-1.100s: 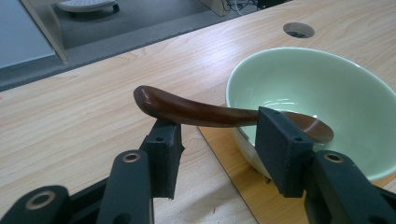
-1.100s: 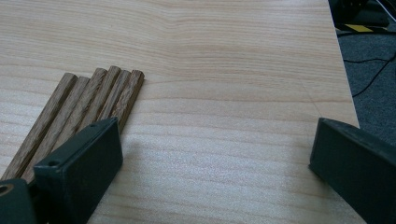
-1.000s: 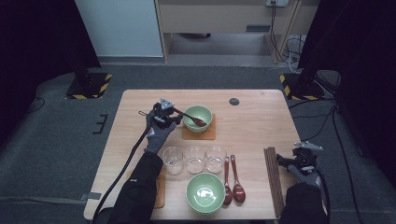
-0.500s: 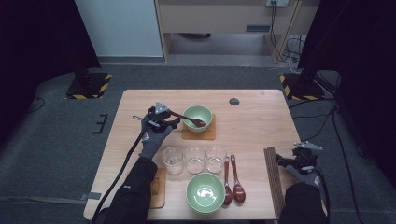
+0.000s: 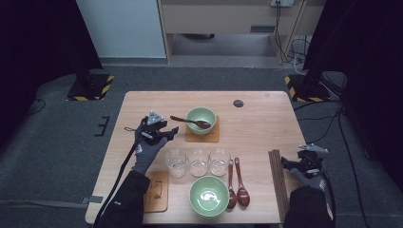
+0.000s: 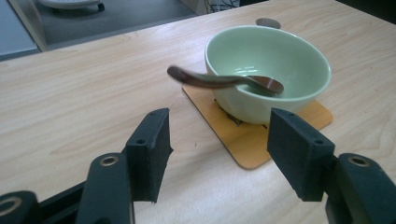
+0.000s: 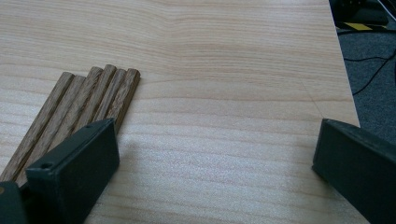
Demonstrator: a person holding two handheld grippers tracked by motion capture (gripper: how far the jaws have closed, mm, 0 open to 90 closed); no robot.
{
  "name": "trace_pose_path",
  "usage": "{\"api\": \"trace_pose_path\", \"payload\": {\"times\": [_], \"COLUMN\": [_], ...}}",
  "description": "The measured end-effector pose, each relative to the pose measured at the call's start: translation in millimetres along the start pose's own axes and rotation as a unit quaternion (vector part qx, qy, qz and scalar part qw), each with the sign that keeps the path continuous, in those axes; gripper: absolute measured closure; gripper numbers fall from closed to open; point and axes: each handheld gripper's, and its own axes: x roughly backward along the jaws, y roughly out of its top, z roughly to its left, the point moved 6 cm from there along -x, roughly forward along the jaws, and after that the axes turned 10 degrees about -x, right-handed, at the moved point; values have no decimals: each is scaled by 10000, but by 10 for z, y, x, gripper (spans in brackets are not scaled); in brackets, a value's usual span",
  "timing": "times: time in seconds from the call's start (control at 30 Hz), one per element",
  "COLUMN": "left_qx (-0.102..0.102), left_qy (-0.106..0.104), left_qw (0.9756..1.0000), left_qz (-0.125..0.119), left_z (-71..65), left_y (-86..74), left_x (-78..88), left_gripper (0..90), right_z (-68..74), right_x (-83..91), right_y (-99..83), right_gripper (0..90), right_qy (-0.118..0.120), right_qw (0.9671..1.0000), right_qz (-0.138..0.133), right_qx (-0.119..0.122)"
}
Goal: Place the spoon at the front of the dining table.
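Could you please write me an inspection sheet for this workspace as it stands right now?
Surface: light wooden table, level, no spills seen.
Job's things: dark brown wooden spoon rests in the pale green ceramic bowl, handle over the rim; bowl stands on an orange square coaster.
Clutter: three clear glasses, second green bowl, two reddish spoons, bundle of brown wooden sticks, another coaster.
Grippers: left gripper has just been opening, nothing between its jaws, short of the spoon; right gripper open beside the sticks.
Cables: one trails from the left gripper along the sleeve.
Surroundings: grey carpet, black-and-yellow striped bases.
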Motion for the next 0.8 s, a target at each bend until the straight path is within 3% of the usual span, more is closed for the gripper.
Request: {"api": "trace_pose_path", "payload": {"times": [0.47, 0.8], "left_qx": [140, 268], "left_qy": [96, 328], "left_qw": [9997, 9991], "left_qz": [-153, 75], "left_z": [20, 141], "left_y": [-208, -527], "left_x": [387, 596], "left_gripper": [350, 341], "right_z": [1, 3], "right_x": [-1, 1], "right_y": [0, -2], "right_gripper": [4, 4], "right_qy": [-13, -29], "right_qw": [10000, 10000], "right_qz": [-2, -5], "right_qx": [-7, -21]}}
